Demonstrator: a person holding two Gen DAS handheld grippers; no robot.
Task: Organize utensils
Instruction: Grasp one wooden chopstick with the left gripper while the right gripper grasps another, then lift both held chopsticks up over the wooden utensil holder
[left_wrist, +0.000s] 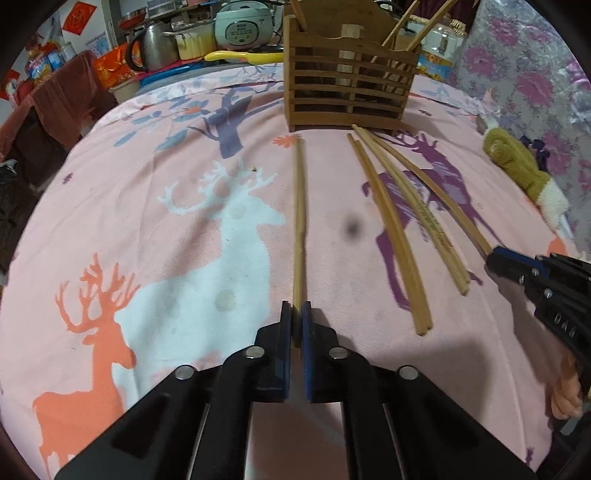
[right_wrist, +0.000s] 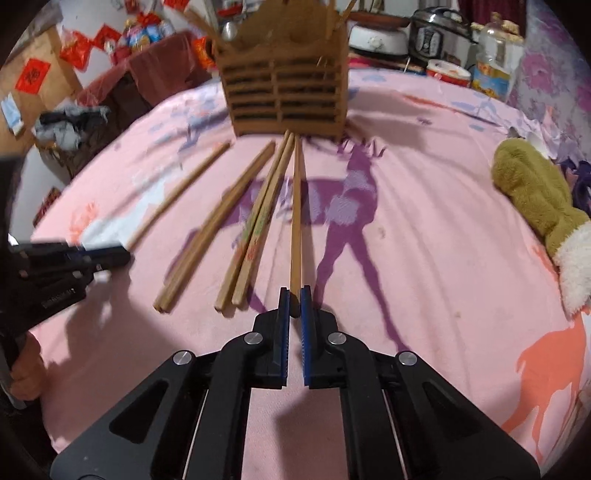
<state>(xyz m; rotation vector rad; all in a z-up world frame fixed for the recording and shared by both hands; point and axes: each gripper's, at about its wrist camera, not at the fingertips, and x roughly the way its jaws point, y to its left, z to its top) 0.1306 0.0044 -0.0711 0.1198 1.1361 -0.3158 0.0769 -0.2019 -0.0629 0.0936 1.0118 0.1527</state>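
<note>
A wooden slatted utensil holder (left_wrist: 349, 79) stands at the far side of the pink deer-print cloth, with a few chopsticks upright in it; it also shows in the right wrist view (right_wrist: 284, 88). My left gripper (left_wrist: 296, 306) is shut on one wooden chopstick (left_wrist: 300, 206) that points toward the holder. My right gripper (right_wrist: 294, 291) is shut on another chopstick (right_wrist: 296, 206), also pointing at the holder. Several loose chopsticks (left_wrist: 399, 225) lie between the two grippers on the cloth; they also show in the right wrist view (right_wrist: 229, 229). The right gripper shows in the left wrist view (left_wrist: 495, 258).
An olive plush mitten (right_wrist: 535, 203) lies at the right of the cloth. Rice cookers (left_wrist: 243, 26), a kettle (left_wrist: 157, 46), an oil bottle (right_wrist: 495, 62) and boxes crowd the far edge behind the holder. A brown chair (left_wrist: 55, 99) stands at far left.
</note>
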